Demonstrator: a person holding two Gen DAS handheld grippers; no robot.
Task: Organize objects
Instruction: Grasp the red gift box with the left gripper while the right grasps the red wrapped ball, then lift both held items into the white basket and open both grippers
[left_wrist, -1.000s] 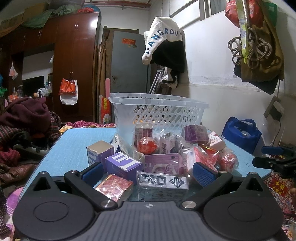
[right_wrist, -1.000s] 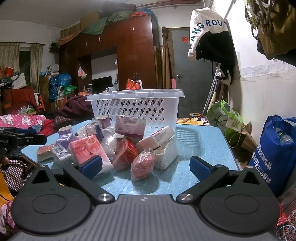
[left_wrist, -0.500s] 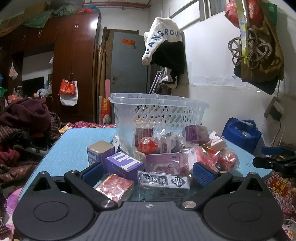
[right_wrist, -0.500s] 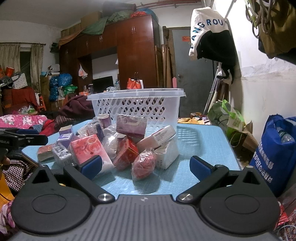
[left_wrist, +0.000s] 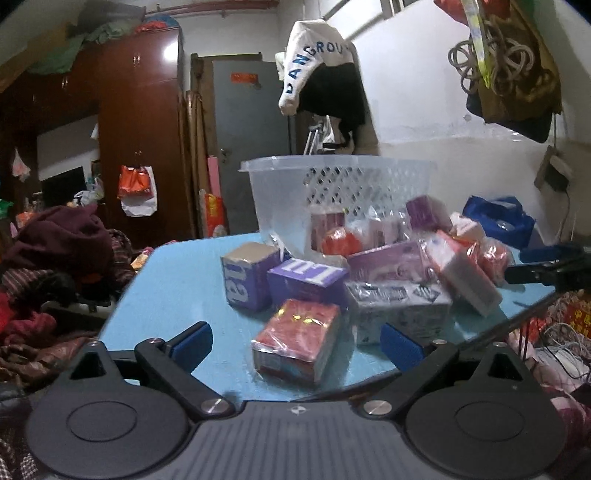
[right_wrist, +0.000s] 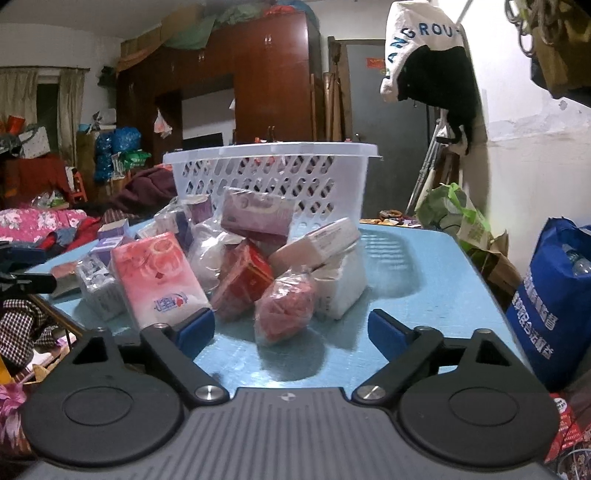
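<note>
A pile of wrapped boxes and packets lies on a blue table (left_wrist: 173, 273) in front of a white lattice basket (left_wrist: 354, 184). My left gripper (left_wrist: 297, 341) is open, just short of a red wrapped box (left_wrist: 297, 338); two purple boxes (left_wrist: 306, 280) sit behind it. My right gripper (right_wrist: 291, 328) is open, facing a red mesh-wrapped packet (right_wrist: 284, 306), with a pink tissue pack (right_wrist: 157, 277) to its left and the basket (right_wrist: 273, 173) behind. The right gripper shows at the left wrist view's right edge (left_wrist: 543, 266).
A blue bag (right_wrist: 550, 302) stands right of the table. Heaps of clothes (left_wrist: 55, 258) lie left of it. A wardrobe (left_wrist: 136, 129) and door are behind. The table's near corner edge (left_wrist: 509, 325) runs beside the pile.
My left gripper has risen and drawn back a little, so I now look down on the red box and the table. My right gripper has edged slightly closer to the pile.
</note>
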